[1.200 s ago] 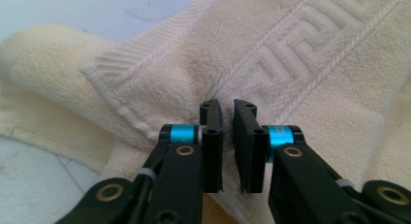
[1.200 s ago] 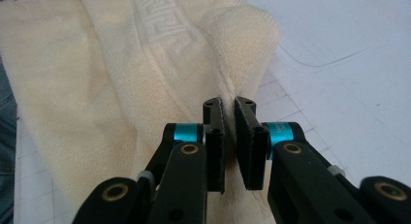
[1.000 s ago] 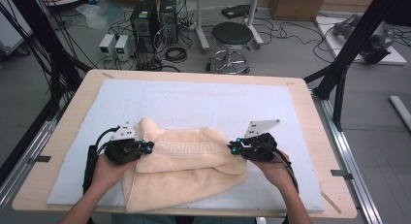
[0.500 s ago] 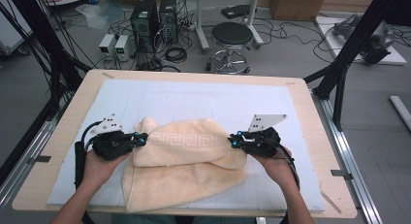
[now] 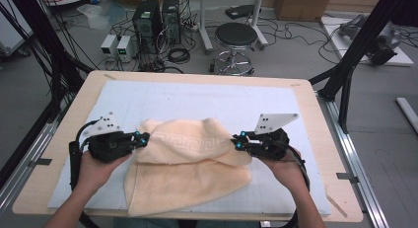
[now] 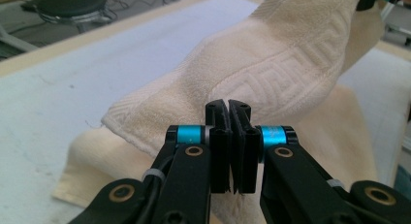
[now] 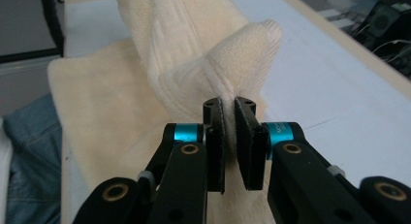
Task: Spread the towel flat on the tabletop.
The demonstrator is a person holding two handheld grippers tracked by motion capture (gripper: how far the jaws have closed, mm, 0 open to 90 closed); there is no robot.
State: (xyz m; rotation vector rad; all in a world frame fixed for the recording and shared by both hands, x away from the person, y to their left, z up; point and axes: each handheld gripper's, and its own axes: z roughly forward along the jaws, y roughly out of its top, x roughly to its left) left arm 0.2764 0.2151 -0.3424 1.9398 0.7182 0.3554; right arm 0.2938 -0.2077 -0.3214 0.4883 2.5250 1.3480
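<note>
A cream towel (image 5: 190,161) with a woven key-pattern band lies on the pale blue mat (image 5: 207,99). Its upper layer is lifted and stretched between the two grippers, while the lower layer rests flat toward the front edge. My left gripper (image 5: 144,138) is shut on the towel's left edge (image 6: 160,132), its jaws pressed together on the cloth. At the right, my right gripper (image 5: 237,141) is shut on the towel's other end, and a fold of towel (image 7: 213,64) bunches up just beyond its jaws.
The mat covers a wooden table (image 5: 320,119) with metal rails along both sides. Behind the table stand a round stool (image 5: 236,36), computer boxes (image 5: 156,13) and loose cables on the floor. Black frame posts (image 5: 360,45) rise at both sides.
Both grippers have moved apart and a little away from me, pulling the towel's upper layer wider and tauter between them.
</note>
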